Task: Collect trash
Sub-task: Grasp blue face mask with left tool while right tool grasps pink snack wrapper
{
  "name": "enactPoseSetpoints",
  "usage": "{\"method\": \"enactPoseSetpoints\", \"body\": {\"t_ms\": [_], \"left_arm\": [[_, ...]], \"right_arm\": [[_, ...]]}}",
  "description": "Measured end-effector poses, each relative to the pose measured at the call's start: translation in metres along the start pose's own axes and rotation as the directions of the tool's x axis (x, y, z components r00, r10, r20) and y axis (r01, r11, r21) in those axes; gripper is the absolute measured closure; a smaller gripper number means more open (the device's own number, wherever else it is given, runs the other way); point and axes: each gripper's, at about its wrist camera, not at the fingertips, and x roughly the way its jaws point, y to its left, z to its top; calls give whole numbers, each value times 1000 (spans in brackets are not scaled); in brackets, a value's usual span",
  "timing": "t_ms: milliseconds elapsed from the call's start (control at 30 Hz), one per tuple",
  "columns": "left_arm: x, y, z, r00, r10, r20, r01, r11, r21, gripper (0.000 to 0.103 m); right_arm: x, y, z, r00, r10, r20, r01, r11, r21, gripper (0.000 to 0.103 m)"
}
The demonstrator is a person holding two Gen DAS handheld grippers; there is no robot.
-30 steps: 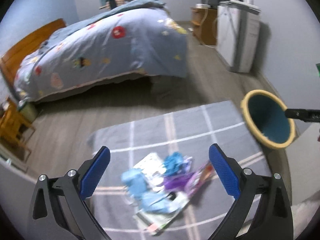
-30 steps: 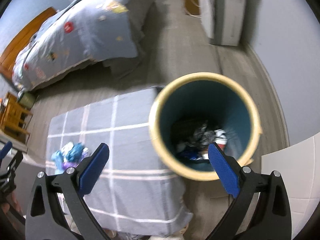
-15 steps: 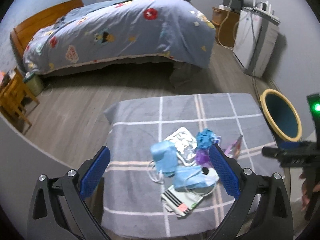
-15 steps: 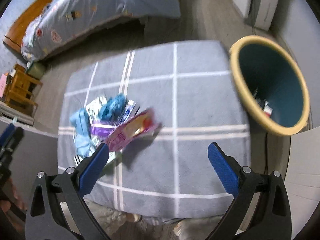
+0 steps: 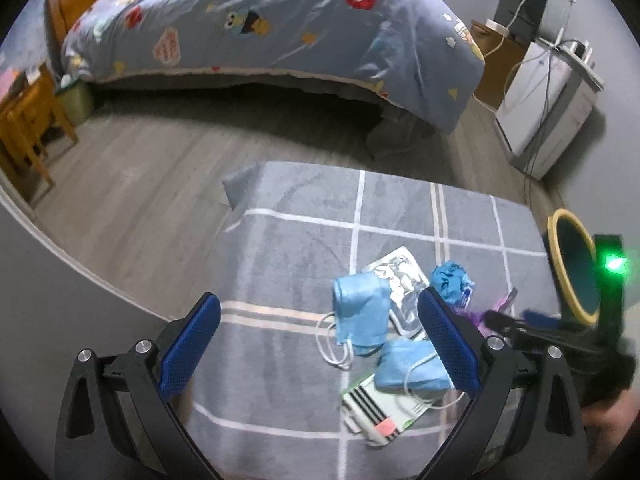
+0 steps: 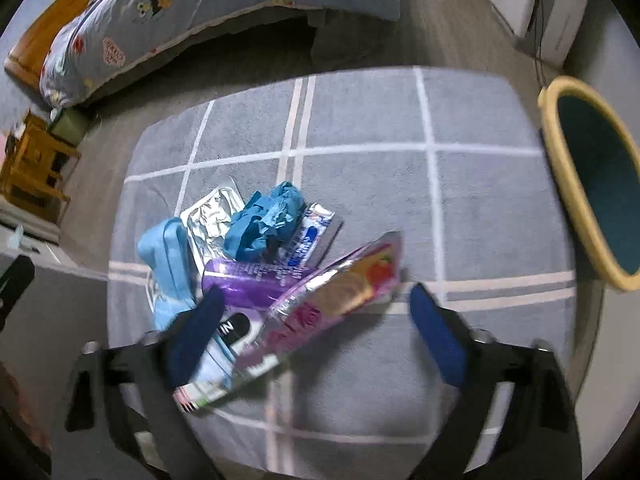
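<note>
Closing, the right tongs (image 6: 316,316) straddle the pink snack wrapper (image 6: 332,296), pads not yet touching.

**Trash heaped on the grey checked cloth**

A crumpled teal glove (image 6: 266,220) sat atop a silver foil pouch (image 6: 210,220), beside a folded light-blue face mask (image 5: 360,312) with white ear loops. A purple plastic wrapper (image 6: 248,284) and a shiny pink snack packet (image 6: 340,292) overlapped them. Well apart stood a yellow-rimmed, teal-lined round bin (image 6: 560,184).
</note>
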Motion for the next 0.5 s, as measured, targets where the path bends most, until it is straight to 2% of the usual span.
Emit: {"method": "enactPoseSetpoints", "body": {"t_ms": [33,100,167,267,367,500], "left_arm": [[3,-2,-1,1000,0,-8,1,1000,6,5],[7,-8,-3,1000,6,-18,-6,1000,29,5],[10,-16,-4,1000,19,-20,-18,997,69,5],[15,-26,-7,999,3,-35,0,995,104,5],[24,-32,-9,998,13,-58,-6,993,121,5],[39,-37,-10,996,21,-84,-11,992,123,5]], "right_arm": [[7,-1,0,1000,5,-18,-4,1000,13,40],[11,-4,-1,999,20,-28,-19,1000,24,62],[9,-5,1,1000,-8,-22,8,1000,9,77],[-5,-13,5,1000,-7,16,7,1000,20,93],[-19,-25,8,999,11,30,-12,999,40,96],[-50,-31,17,999,6,43,-5,1000,-23,96]]}}
